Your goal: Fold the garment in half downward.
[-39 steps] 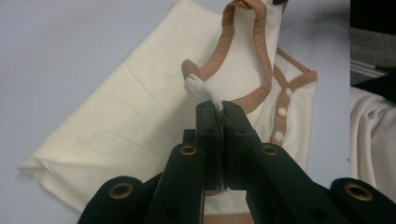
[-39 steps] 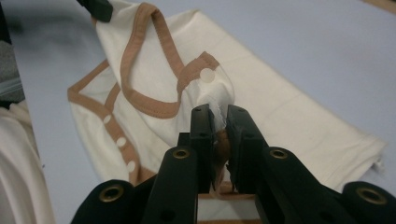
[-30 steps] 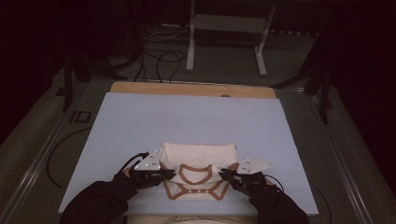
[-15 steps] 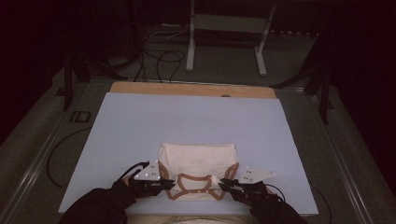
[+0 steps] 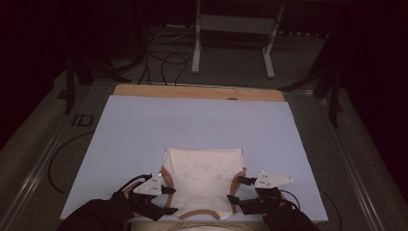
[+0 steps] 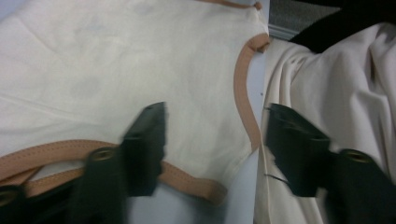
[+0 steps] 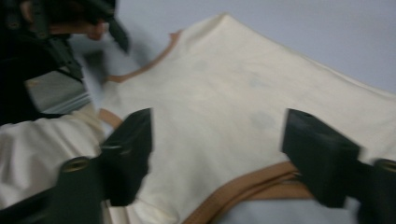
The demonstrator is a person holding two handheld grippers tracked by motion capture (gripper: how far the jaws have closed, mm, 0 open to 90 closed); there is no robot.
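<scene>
Cream top w/ tan trim [image 5: 204, 179] lies flat at near edge of worktop [image 5: 144, 125], between my two tools. Left tool [image 5: 169, 199] open, jaws astride the hem corner, nothing gripped. Right tool [image 5: 234, 189] open too, at the other side, trim under it. Risk: hem sits at the edge, so a one-layer pinch or uneven pull w/ either tool prob skews it or drags it off toward me.
</scene>
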